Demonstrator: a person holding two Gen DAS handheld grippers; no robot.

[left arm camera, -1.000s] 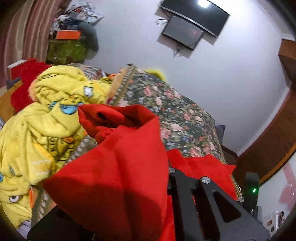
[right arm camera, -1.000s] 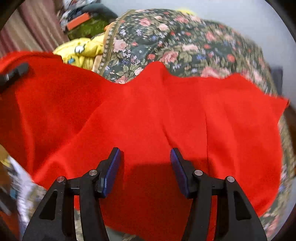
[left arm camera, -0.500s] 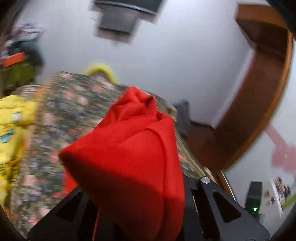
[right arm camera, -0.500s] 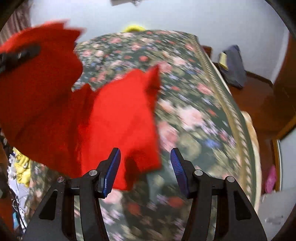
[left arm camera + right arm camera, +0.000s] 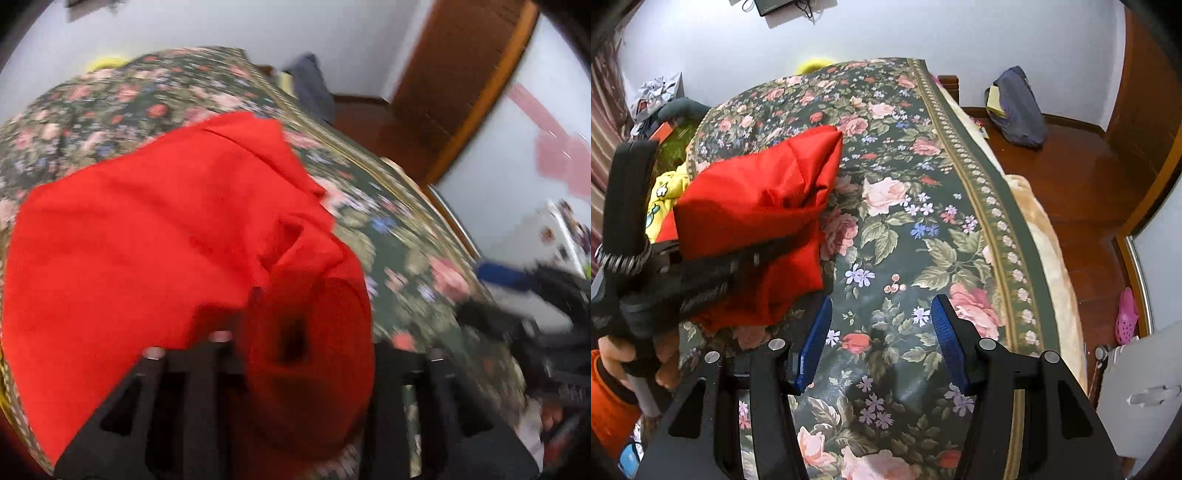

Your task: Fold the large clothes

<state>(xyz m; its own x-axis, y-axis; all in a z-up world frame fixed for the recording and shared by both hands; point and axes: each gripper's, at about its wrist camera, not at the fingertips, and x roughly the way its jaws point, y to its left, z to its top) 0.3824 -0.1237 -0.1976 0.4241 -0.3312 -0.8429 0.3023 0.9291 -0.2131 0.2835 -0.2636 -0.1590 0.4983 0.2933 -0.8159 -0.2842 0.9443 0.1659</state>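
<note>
Letting go of the red cloth on the bed

Sitting in a soft bunch on the flowery bed cover (image 5: 960,229), the red cloth (image 5: 757,192) fills the left side of the right wrist view. The left hand-held gripper (image 5: 713,269) lies right at it, reaching in from the left edge of that view. Its jaws are opening, and red cloth lies between them and over them. In the left wrist view the cloth (image 5: 147,236) covers the middle and left of the frame and hides the tips, so whether they still pinch it cannot be told.

The right hand-held gripper (image 5: 881,338) is open and holds nothing. Only bed cover shows between its blue pads (image 5: 812,343). The cloth lies up and to the left of it, near but not touching.

So the left one is much nearer. The bunch runs from lower left to upper right, ending in a point in the upper middle. That point looks like the nearest part for the right one to reach
</note>
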